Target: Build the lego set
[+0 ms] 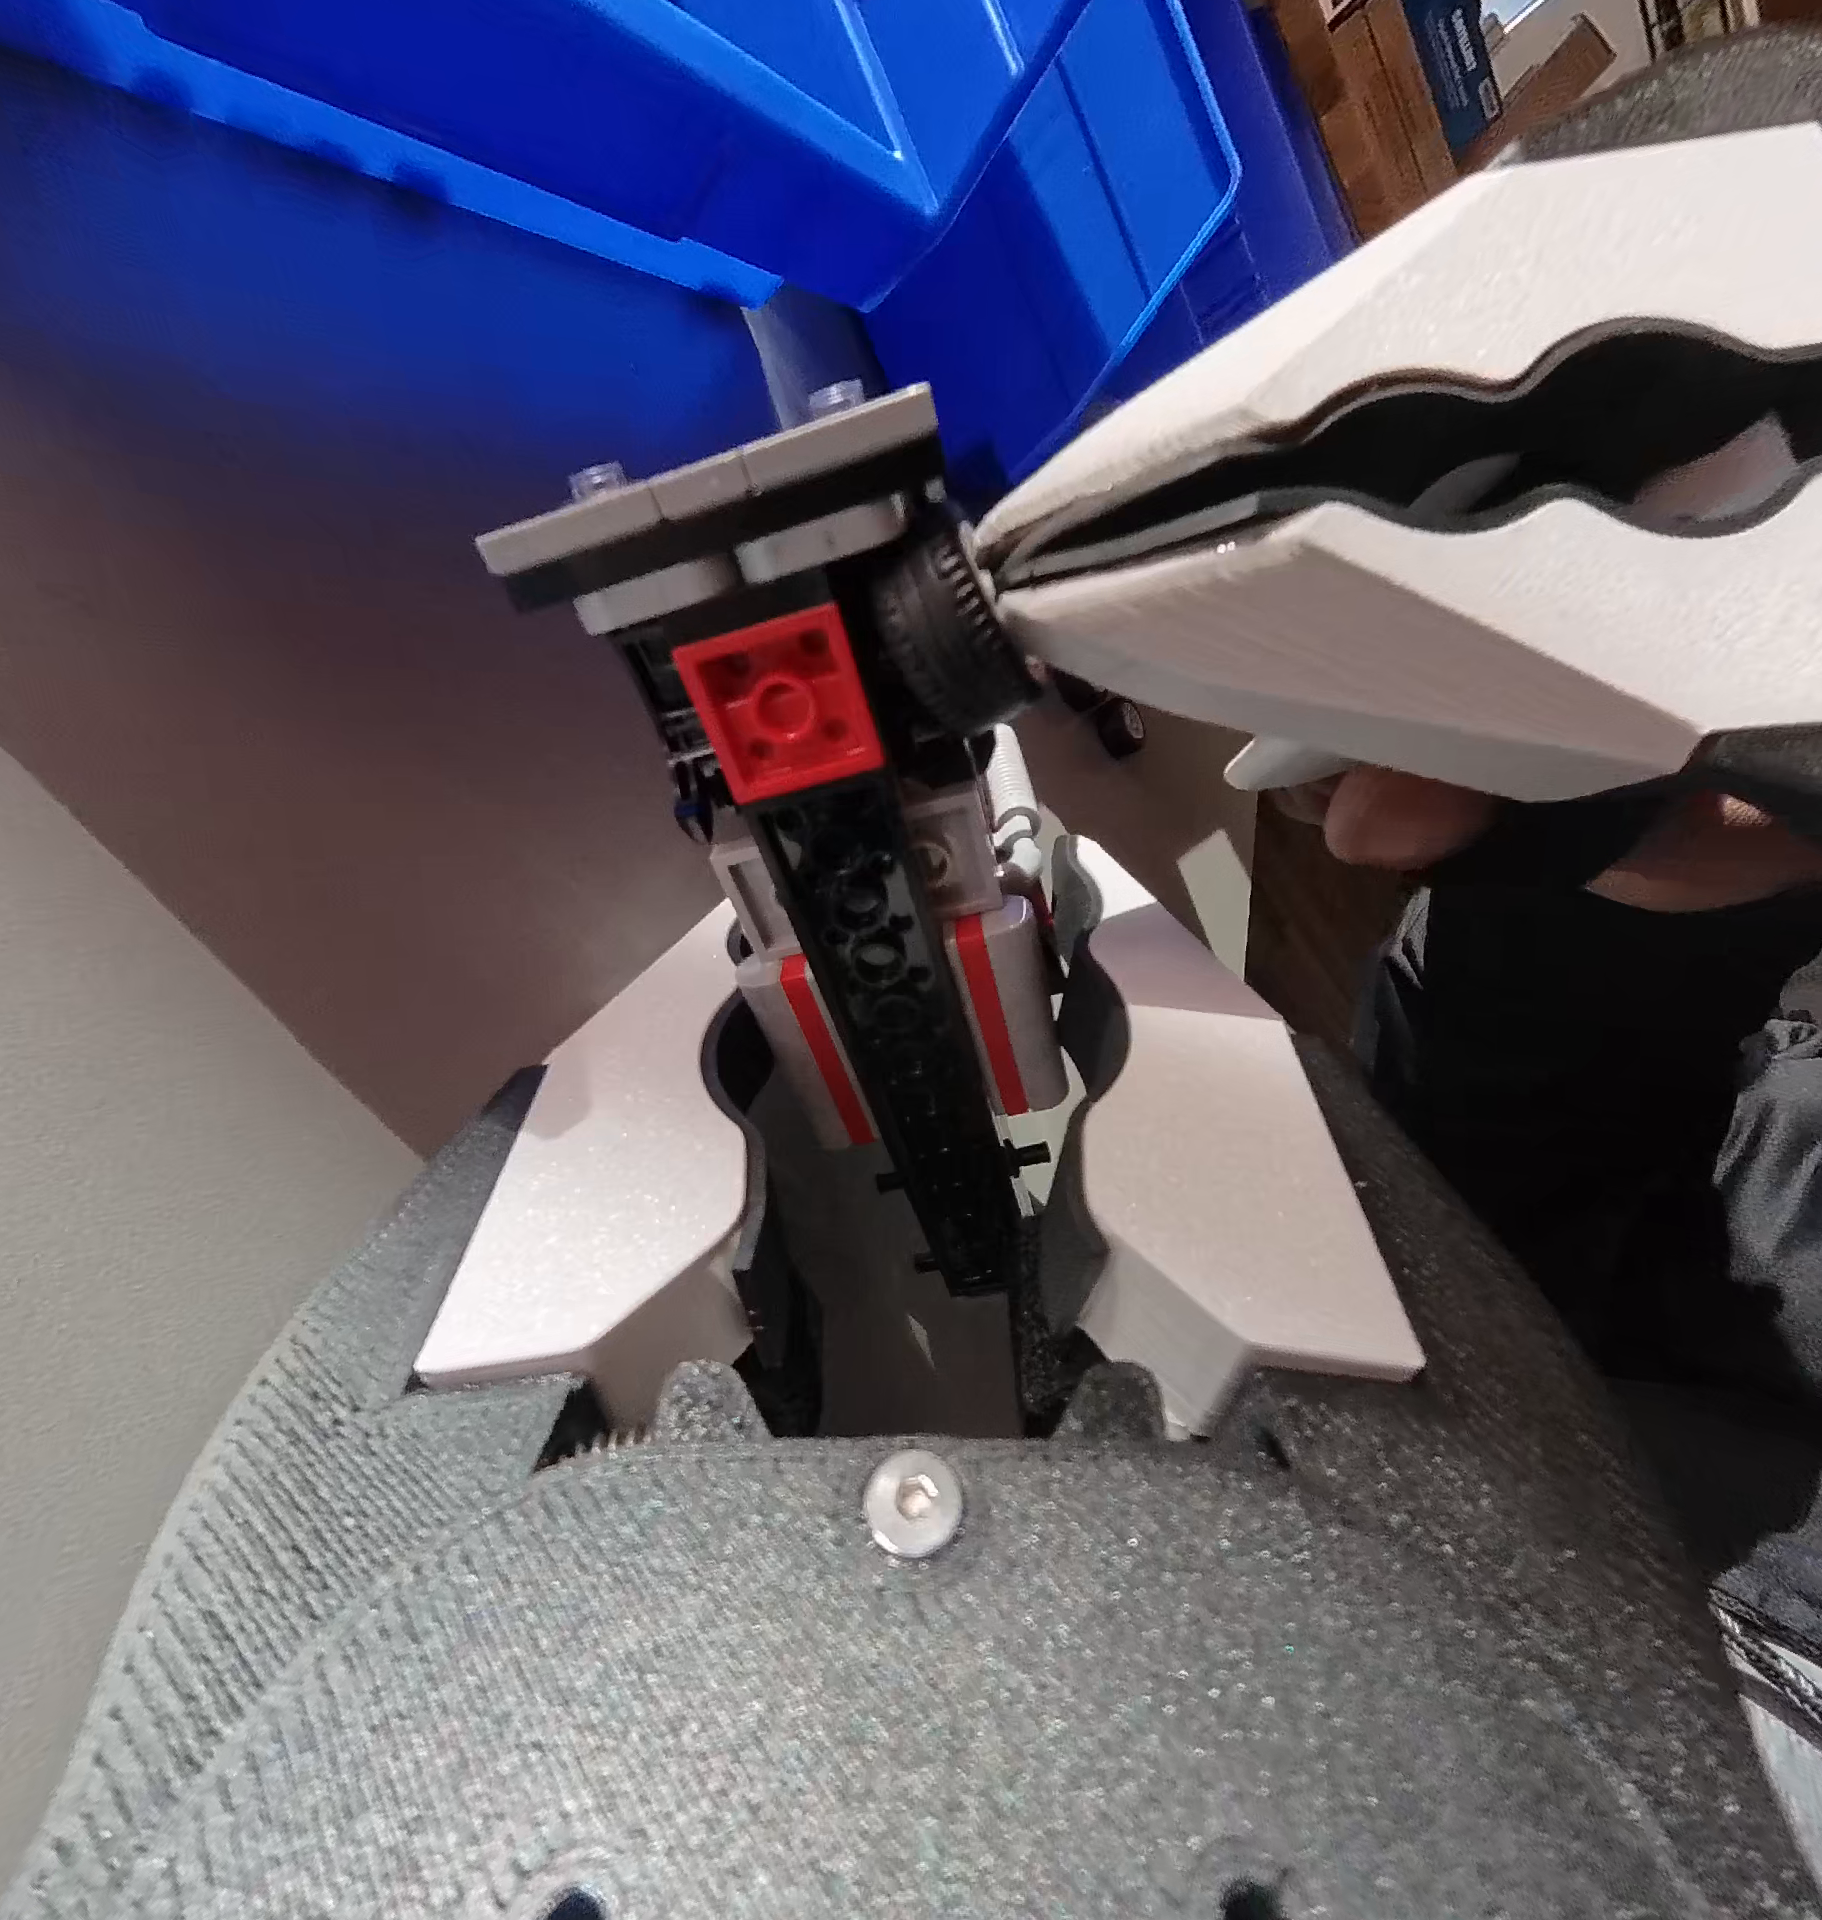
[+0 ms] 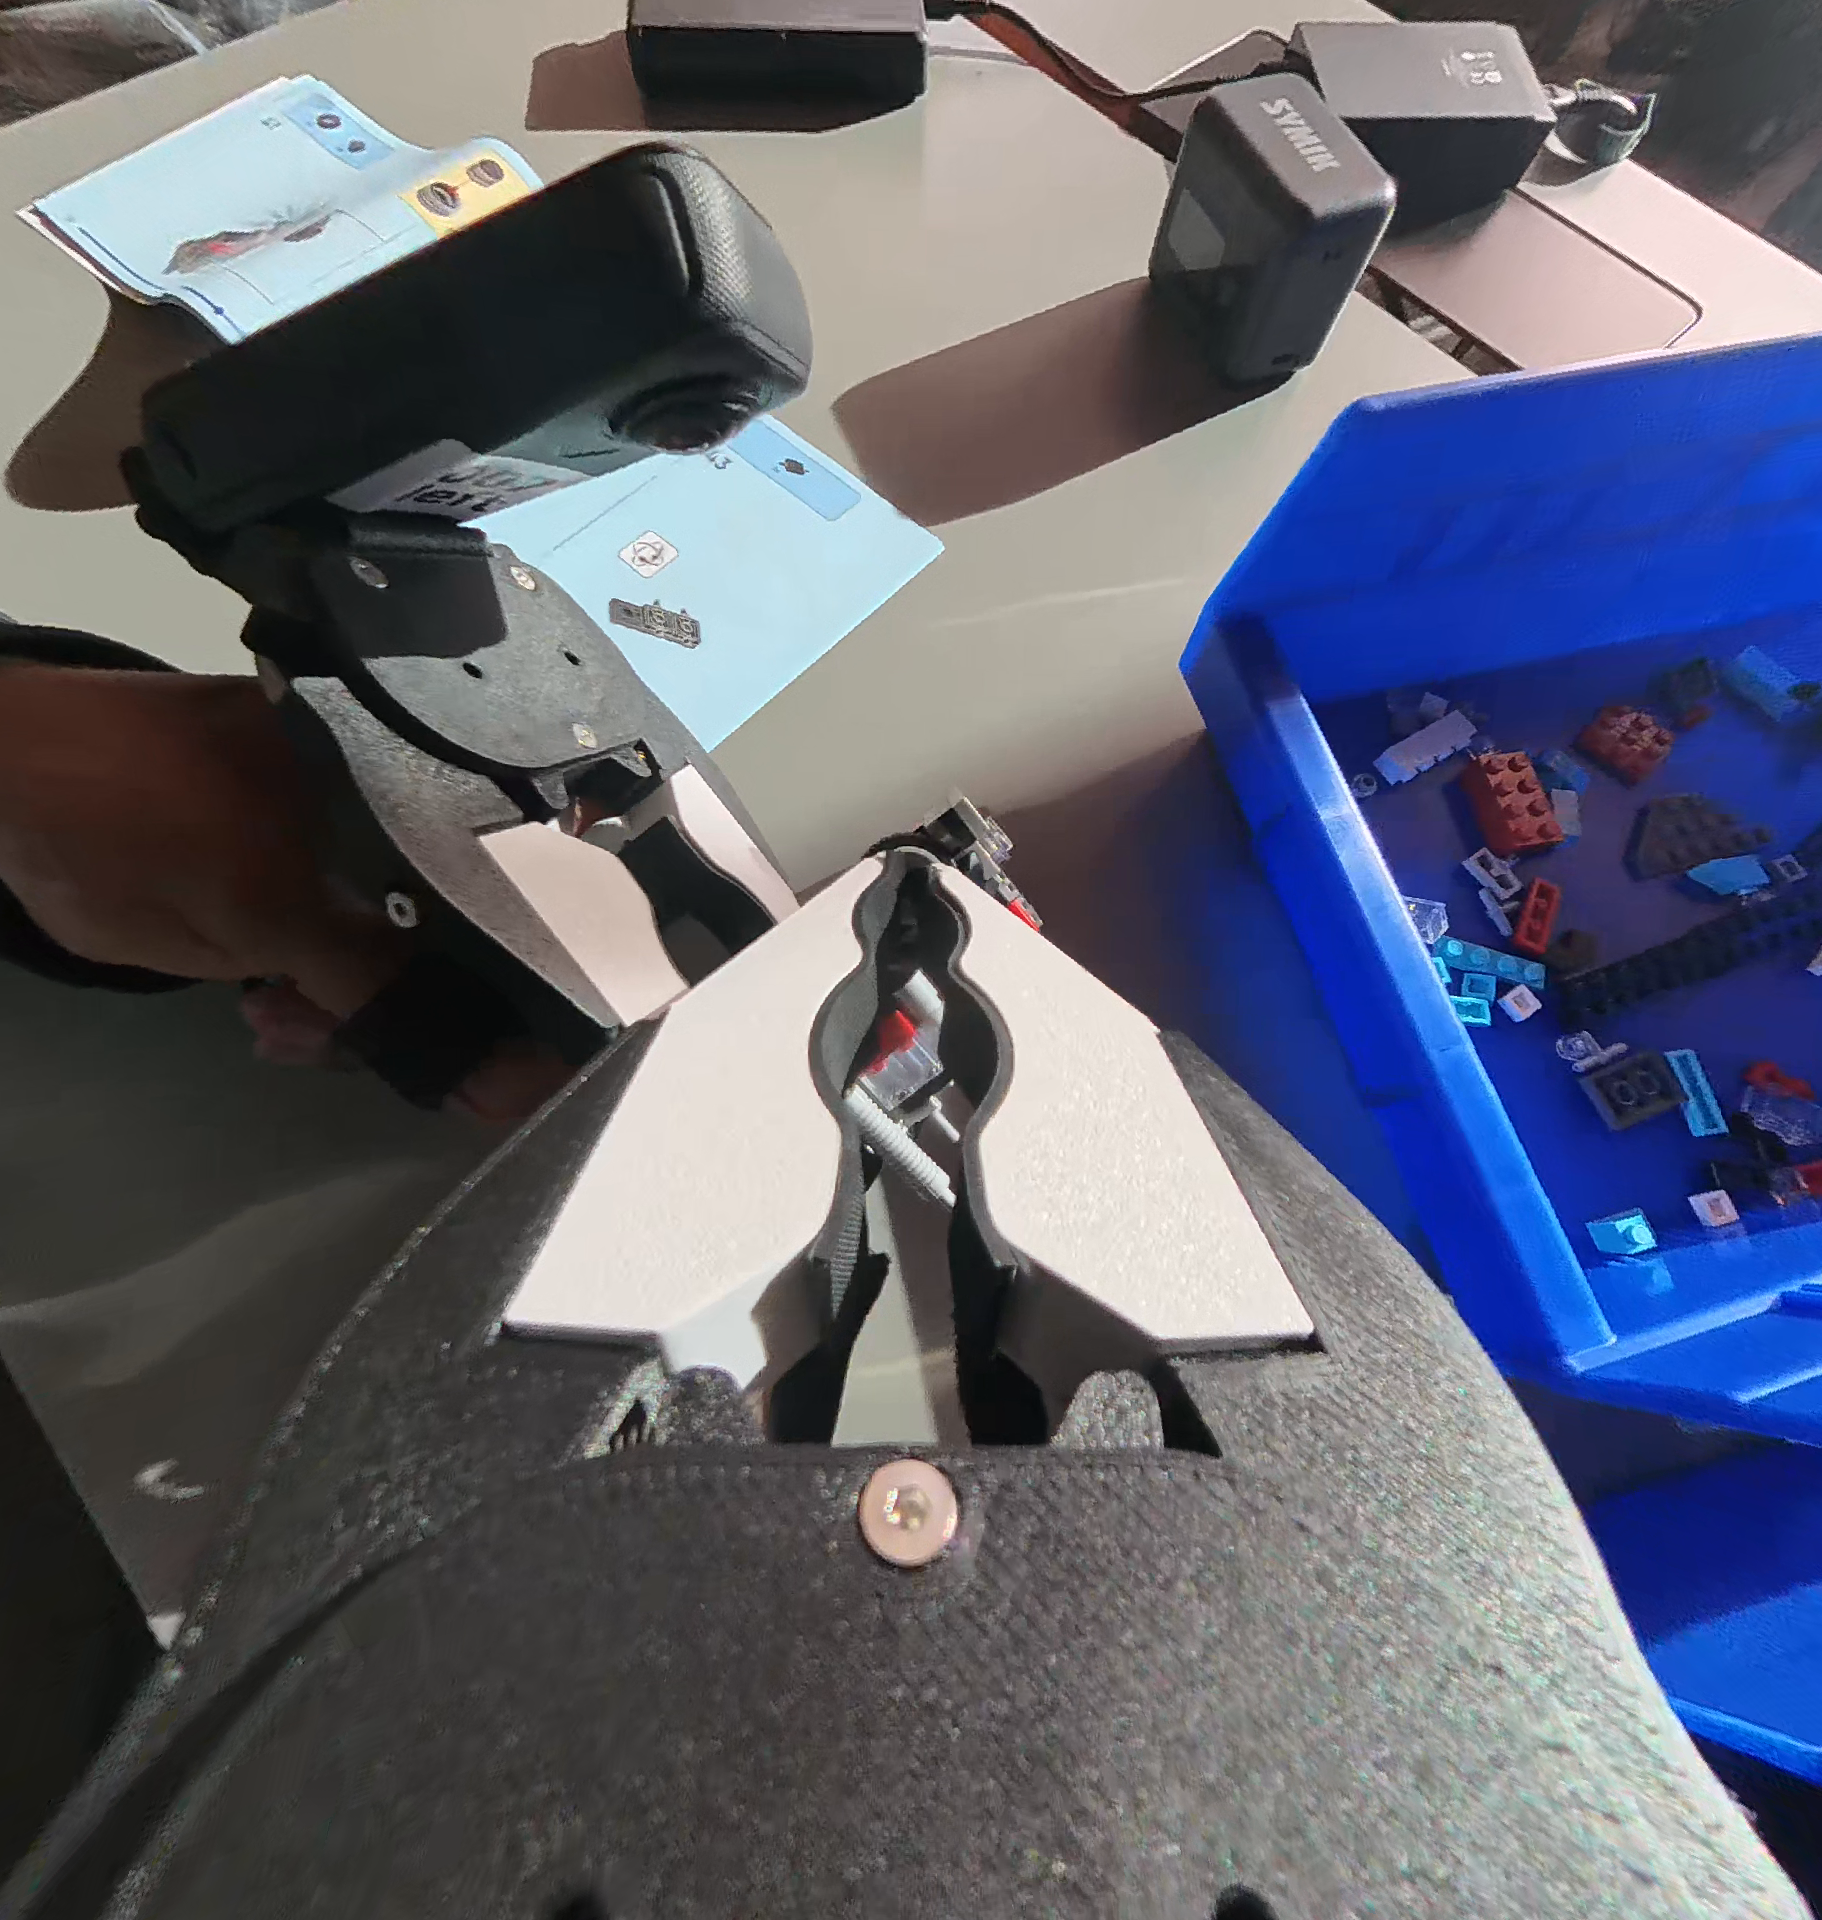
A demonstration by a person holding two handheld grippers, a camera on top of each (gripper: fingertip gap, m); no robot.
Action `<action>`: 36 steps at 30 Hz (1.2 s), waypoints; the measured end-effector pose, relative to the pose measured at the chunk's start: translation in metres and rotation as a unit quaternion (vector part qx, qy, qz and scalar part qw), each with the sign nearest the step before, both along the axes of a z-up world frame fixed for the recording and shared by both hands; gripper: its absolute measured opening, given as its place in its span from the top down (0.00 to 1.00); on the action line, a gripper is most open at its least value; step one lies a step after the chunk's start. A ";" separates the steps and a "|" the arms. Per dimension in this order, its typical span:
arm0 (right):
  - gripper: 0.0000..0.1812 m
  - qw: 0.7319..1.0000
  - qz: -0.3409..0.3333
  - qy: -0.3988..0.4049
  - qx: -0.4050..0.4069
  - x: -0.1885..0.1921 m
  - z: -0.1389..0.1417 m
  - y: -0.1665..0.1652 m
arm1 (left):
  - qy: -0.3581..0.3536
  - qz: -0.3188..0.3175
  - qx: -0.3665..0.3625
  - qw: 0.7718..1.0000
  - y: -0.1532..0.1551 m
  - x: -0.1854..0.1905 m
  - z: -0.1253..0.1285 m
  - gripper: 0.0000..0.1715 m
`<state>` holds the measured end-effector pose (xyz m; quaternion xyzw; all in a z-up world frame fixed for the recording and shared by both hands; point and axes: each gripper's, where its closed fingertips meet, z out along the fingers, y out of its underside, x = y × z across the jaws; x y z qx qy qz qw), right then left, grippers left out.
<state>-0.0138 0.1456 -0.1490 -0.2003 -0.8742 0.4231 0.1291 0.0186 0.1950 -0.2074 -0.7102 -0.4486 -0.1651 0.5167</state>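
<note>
Left gripper clamped on the lego model, held up before the blue bin. Right gripper, fingertips pinched together, tips pressing the black wheel on the model's right side.

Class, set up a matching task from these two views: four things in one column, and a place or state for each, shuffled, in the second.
1. Lego model
2. Black wheel
3. Loose bricks
4. Instruction sheet

A. lying flat on the table
B. inside the blue bin
C. held in the left gripper
D. at the tip of the right gripper

Pairs: 1-C, 2-D, 3-B, 4-A
</note>
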 end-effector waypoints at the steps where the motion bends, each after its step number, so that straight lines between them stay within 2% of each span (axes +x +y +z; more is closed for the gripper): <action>1: 0.96 1.000 -0.003 0.003 0.001 0.000 0.000 0.000 | 0.000 0.000 0.000 1.000 0.000 0.000 0.000 0.67; 15: 0.97 0.997 -0.065 -0.018 -0.045 0.000 -0.001 -0.001 | 0.002 0.002 -0.001 1.000 0.000 0.000 0.000 0.67; 22: 0.96 0.998 -0.063 0.004 -0.026 0.000 -0.002 -0.002 | -0.001 0.002 0.003 1.000 0.000 -0.001 0.001 0.67; 25: 0.96 0.998 -0.055 0.013 -0.034 0.001 0.005 -0.002 | -0.006 -0.001 0.025 1.000 0.001 -0.001 0.005 0.68; 30: 0.95 0.992 -0.067 0.026 -0.101 0.000 0.028 0.008 | -0.027 0.009 0.062 0.998 -0.001 -0.006 0.011 0.68; 36: 0.90 0.990 -0.090 0.020 -0.104 0.006 0.022 0.034 | -0.045 0.011 0.117 0.992 -0.001 -0.008 0.023 0.68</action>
